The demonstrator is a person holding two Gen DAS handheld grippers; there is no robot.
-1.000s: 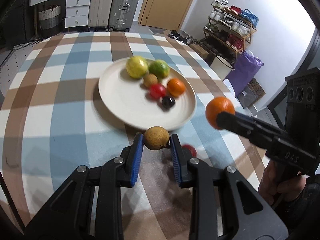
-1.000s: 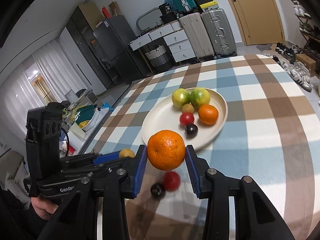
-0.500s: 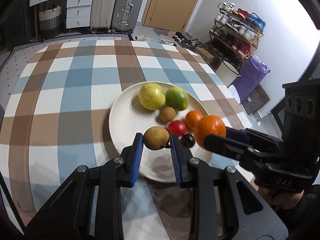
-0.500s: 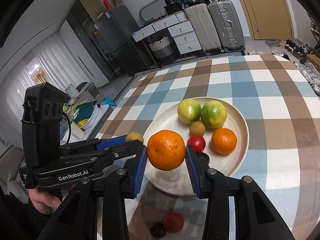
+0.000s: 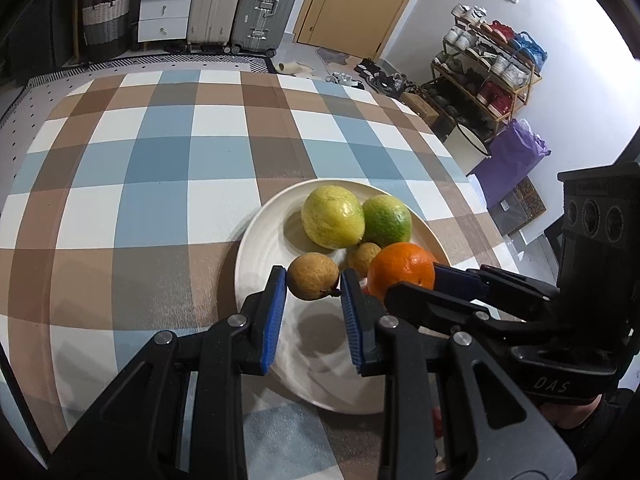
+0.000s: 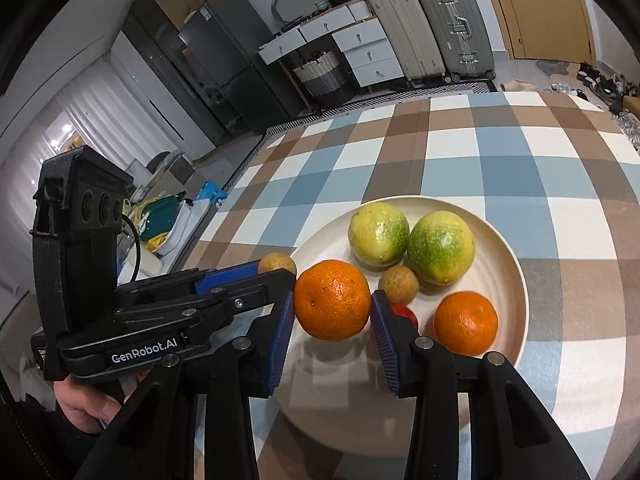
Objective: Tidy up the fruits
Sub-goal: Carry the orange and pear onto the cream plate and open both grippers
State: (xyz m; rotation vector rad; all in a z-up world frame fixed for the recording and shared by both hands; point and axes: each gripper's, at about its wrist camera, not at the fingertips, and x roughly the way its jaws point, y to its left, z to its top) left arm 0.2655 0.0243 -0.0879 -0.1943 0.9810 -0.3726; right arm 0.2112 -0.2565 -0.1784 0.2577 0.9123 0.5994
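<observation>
Both grippers having advanced from table edge to over plate [image 5: 256, 240]. Left gripper [image 5: 313, 294] clenching brown fruit [image 5: 313, 276]; right gripper [image 6: 332, 320] clenching orange [image 6: 333, 299]. Both fruits hanging above plate's near side.

we find the near half of the cream plate [image 5: 256, 240] bare, the one open patch under our two loaded grippers, which hang side by side with little room between them. the far half is crowded: a yellow-green fruit [image 6: 378, 234] and a green fruit [image 6: 440, 248] touching, a small brown fruit [image 6: 399, 284] before them, an orange [image 6: 466, 322] by the right rim. beyond the plate the checked tablecloth [image 5: 160, 168] lies open.
</observation>
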